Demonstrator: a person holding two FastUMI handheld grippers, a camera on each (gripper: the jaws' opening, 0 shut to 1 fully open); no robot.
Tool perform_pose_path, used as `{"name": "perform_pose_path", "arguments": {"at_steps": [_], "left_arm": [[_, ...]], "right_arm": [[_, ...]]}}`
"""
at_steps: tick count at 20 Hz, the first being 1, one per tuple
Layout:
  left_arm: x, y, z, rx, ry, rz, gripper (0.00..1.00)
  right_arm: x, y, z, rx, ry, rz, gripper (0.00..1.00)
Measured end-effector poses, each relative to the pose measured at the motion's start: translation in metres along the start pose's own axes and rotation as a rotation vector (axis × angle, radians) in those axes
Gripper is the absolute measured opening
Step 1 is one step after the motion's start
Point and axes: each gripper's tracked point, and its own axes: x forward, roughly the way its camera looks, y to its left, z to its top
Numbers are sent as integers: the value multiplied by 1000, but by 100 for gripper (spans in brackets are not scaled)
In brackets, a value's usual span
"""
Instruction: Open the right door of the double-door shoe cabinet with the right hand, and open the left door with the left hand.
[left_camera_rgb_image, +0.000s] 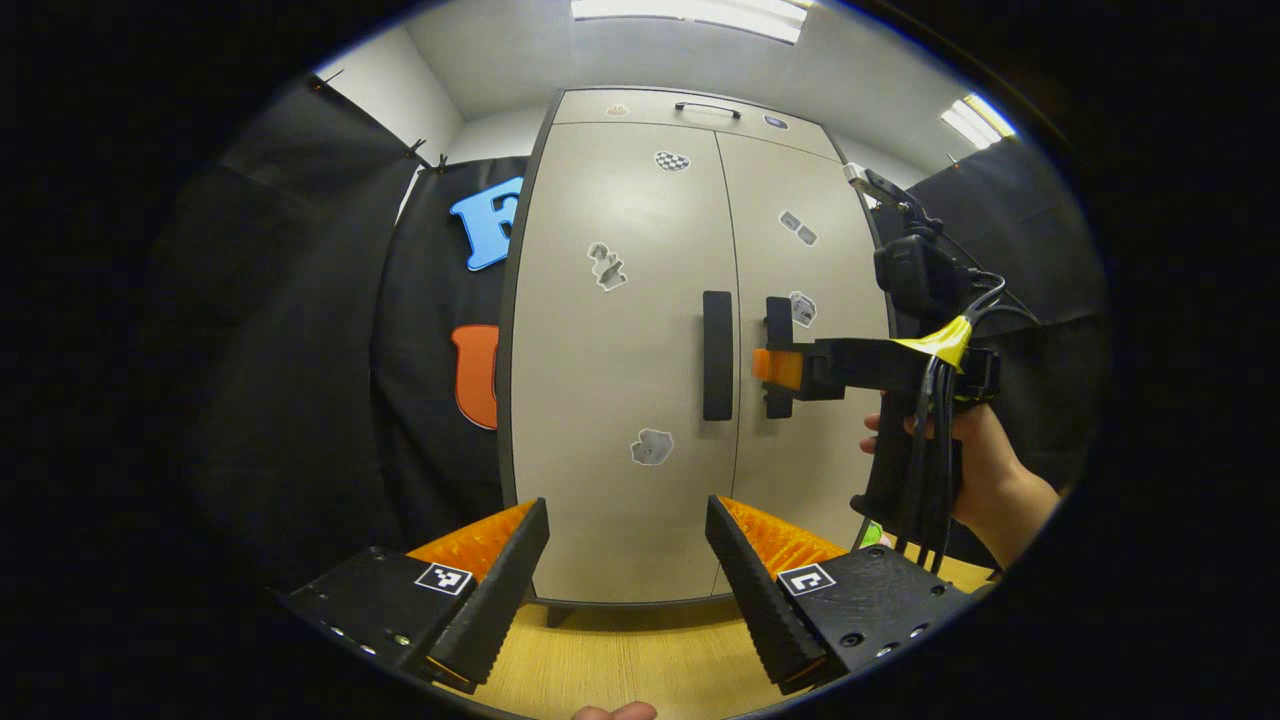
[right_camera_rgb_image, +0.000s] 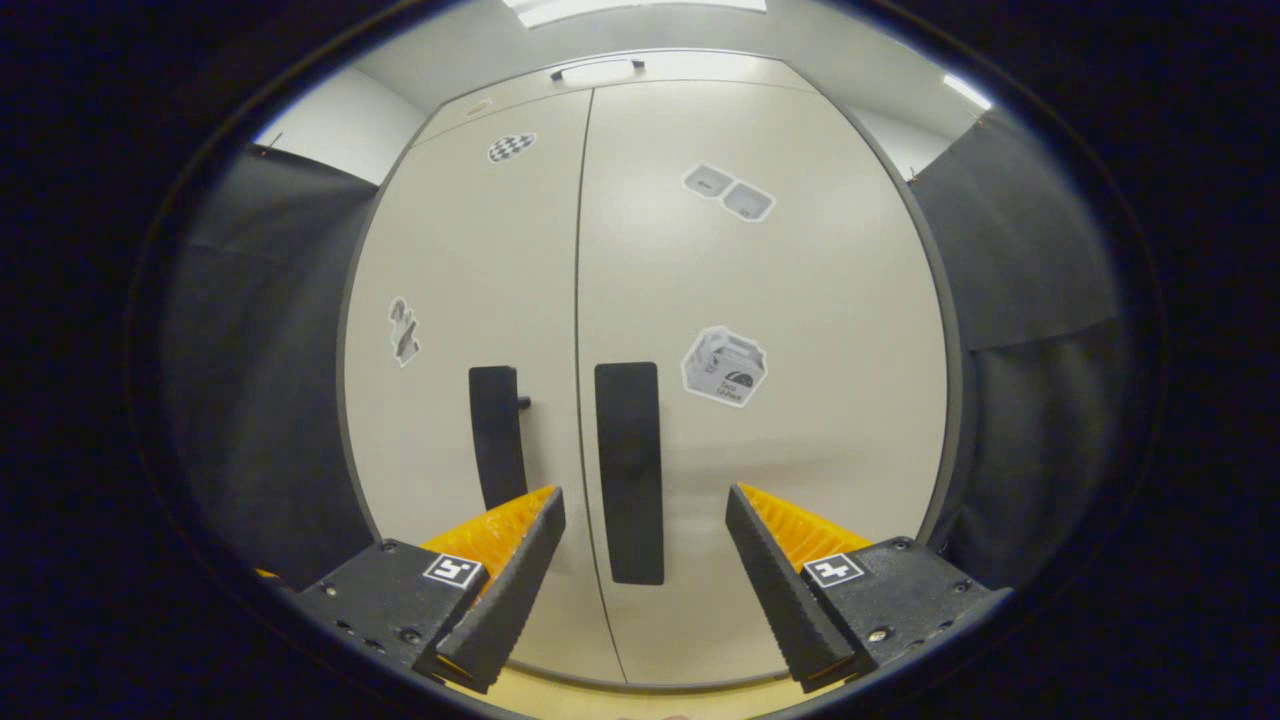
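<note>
A beige double-door shoe cabinet (left_camera_rgb_image: 620, 300) stands shut ahead, with a dark vertical handle on each door. In the left gripper view my left gripper (left_camera_rgb_image: 627, 515) is open and well back from the left handle (left_camera_rgb_image: 717, 355). The right gripper (left_camera_rgb_image: 775, 368), held by a hand (left_camera_rgb_image: 985, 465), has its fingertips at the right handle (left_camera_rgb_image: 778, 320). In the right gripper view my right gripper (right_camera_rgb_image: 645, 505) is open close to the doors, its fingers either side of the right handle (right_camera_rgb_image: 630, 470); the left handle (right_camera_rgb_image: 497, 435) lies just to the left.
Black cloth walls flank the cabinet (right_camera_rgb_image: 660, 260) on both sides. A light wooden surface (left_camera_rgb_image: 640, 660) runs under the cabinet's base. Small stickers dot both doors, and a slim handle (left_camera_rgb_image: 708, 107) sits on the top panel.
</note>
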Motion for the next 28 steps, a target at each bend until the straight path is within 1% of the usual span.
{"name": "perform_pose_path", "arguments": {"at_steps": [5,6,7,8,9,10,11,14,15,16,18,20,21,22,24,28], "left_arm": [[-2,9,1,-9,0,2,95],[-2,11,0,-11,0,2,95],[-2,13,1,-11,-2,4,95],[0,15,0,-13,-1,5,95],[1,18,-1,-15,0,6,95],[1,20,-1,-19,0,8,95],[1,21,0,-24,1,9,95],[4,22,-2,-38,5,4,95],[5,23,-3,-39,6,6,95],[4,22,-3,-40,9,3,95],[4,22,-5,-38,12,2,95],[4,23,-6,-38,11,5,95],[4,23,-6,-40,12,6,95],[3,23,-6,-43,14,8,95],[3,23,-5,-47,11,11,95],[1,19,-2,-47,7,10,95]], "right_arm": [[19,-2,-1,-5,10,-35,100],[22,-2,-4,6,20,-38,96],[24,-5,-7,24,31,-55,88],[24,-7,-6,41,21,-69,83],[27,-8,-5,47,13,-75,70],[25,-8,-5,48,9,-80,67],[26,-7,-6,37,11,-84,68],[25,-6,-5,-15,3,-83,63],[26,-4,-4,-28,-1,-78,58],[26,0,-3,-40,-10,-65,54],[27,1,-4,-74,-16,-74,34],[26,1,-3,-74,-16,-68,30],[26,2,-3,-66,-12,-57,21],[26,1,-4,-63,-12,-48,16],[26,2,-3,-61,-11,-42,11],[19,2,-3,-57,-9,-17,9]]}}
